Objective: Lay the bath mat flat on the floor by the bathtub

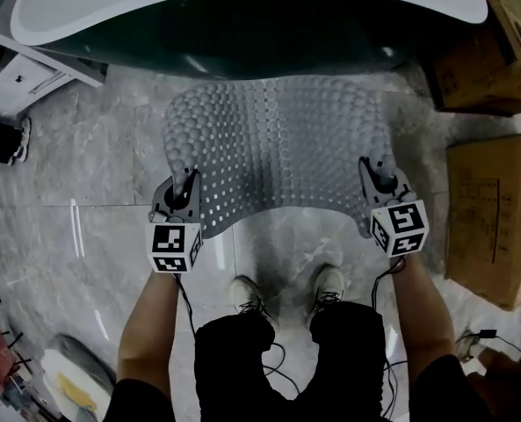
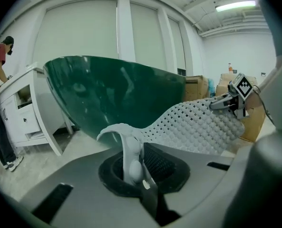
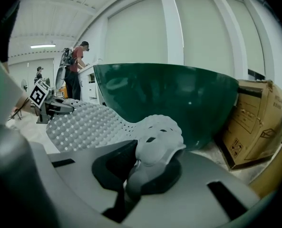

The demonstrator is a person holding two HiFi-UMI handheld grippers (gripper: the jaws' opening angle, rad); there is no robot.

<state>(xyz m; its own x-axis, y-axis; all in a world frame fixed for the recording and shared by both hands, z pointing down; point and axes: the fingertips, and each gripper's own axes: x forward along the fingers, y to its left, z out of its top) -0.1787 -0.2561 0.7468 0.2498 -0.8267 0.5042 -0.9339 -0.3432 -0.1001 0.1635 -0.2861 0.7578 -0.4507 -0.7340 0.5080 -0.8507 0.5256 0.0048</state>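
The left gripper (image 1: 183, 181) and right gripper (image 1: 372, 172) each have fingers clenched on a near corner of the grey bath mat (image 1: 278, 139). The mat is spread just in front of the green bathtub (image 1: 242, 38), its far edge seemingly reaching the floor (image 1: 93, 174) at the bathtub's foot.

bathtub (image 1: 269, 51): far side cropped by the top edge.
cardboard box (image 1: 497, 218): cut off at the right edge.
bath mat (image 1: 278, 148) near corners: buried inside left gripper (image 1: 185, 178), right gripper (image 1: 372, 169).
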